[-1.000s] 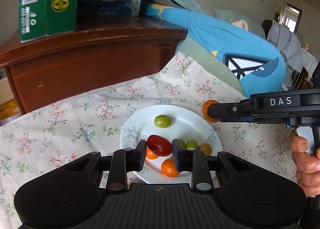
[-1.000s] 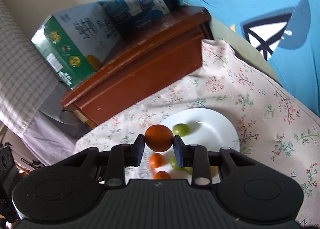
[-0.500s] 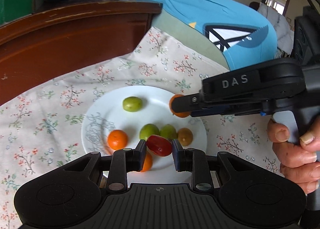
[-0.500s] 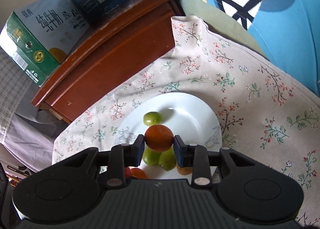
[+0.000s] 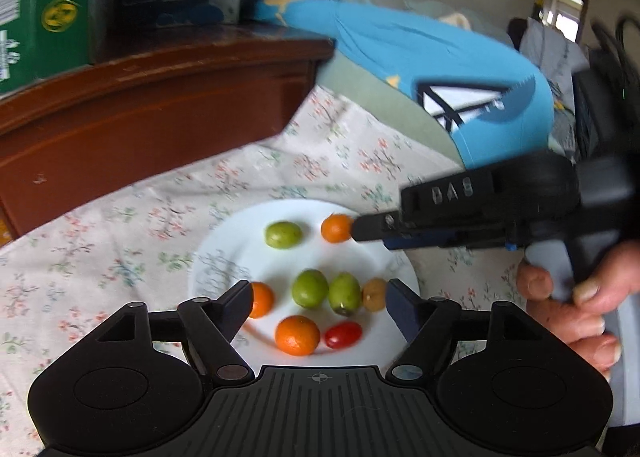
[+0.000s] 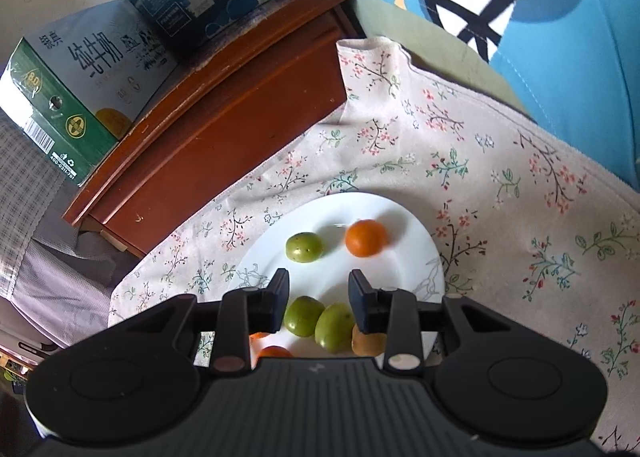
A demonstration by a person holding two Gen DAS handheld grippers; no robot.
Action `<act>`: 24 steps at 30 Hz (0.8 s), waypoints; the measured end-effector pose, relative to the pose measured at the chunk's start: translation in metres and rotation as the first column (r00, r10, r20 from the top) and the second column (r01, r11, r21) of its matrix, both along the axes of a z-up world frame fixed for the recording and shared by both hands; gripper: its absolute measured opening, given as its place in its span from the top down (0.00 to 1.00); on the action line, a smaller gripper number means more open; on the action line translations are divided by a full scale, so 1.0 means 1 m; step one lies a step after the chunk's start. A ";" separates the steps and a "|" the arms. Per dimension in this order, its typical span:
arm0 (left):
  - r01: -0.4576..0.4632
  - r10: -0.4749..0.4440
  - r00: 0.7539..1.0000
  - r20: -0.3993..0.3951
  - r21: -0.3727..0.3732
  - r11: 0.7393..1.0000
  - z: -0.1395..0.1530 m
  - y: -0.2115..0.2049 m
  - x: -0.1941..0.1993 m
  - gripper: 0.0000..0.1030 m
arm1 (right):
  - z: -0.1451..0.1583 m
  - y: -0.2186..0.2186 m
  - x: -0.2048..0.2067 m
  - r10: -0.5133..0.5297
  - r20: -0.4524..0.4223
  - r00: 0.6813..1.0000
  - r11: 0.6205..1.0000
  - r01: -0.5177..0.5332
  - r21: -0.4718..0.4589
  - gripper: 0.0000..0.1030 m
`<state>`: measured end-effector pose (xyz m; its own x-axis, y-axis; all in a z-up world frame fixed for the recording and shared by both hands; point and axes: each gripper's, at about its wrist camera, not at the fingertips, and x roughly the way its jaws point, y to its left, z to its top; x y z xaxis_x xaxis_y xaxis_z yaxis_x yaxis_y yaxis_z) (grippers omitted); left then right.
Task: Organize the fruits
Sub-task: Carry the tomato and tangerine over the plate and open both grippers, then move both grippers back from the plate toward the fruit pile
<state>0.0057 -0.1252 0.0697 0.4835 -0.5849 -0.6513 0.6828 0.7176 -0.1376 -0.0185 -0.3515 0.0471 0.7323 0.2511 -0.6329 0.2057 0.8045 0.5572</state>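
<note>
Fruits are lying on the white round plate (image 5: 240,249), which is sitting on the floral cloth (image 6: 480,177). Your left hand-held gripper (image 5: 319,289) is hovering over the plate's near edge. Its jaws have just been opening and are standing wide apart, with the small red oval tomato (image 5: 343,335) lying free on the plate. Your right hand-held gripper (image 6: 318,279) is standing slightly apart, gripping nothing. The round orange fruit (image 6: 366,238) is resting on the plate just beyond its fingertips.

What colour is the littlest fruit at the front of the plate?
Red: the small oval tomato shows best in the left wrist view.
</note>
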 end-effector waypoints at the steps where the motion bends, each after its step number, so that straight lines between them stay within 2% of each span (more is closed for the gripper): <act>1: -0.021 0.021 1.000 0.003 0.002 1.000 0.004 0.004 0.001 0.21 | 0.001 0.000 0.000 0.001 0.001 1.000 1.000 -0.001 0.003 0.67; 3: -0.062 0.062 0.998 0.016 0.013 0.998 0.011 0.013 0.002 0.16 | 0.001 0.000 0.000 0.005 0.004 1.000 1.000 -0.005 0.011 0.67; 10: -0.139 0.139 0.990 -0.001 0.039 0.990 0.027 0.046 0.013 0.14 | 0.002 0.005 -0.002 0.042 0.020 0.999 0.999 -0.042 0.000 0.67; 13: -0.169 0.169 0.986 0.009 0.089 0.982 0.026 0.056 0.016 0.14 | 0.003 0.010 -0.004 0.064 0.026 0.998 0.998 -0.064 -0.008 0.67; 18: -0.176 0.174 0.984 0.023 0.168 0.970 0.022 0.074 0.013 0.14 | 0.002 0.022 -0.008 0.118 0.030 0.993 0.993 -0.117 -0.023 0.67; 24: -0.176 0.169 0.984 0.049 0.187 0.967 0.023 0.091 0.004 0.13 | 0.002 0.044 -0.019 0.203 0.037 0.978 0.977 -0.200 -0.067 0.67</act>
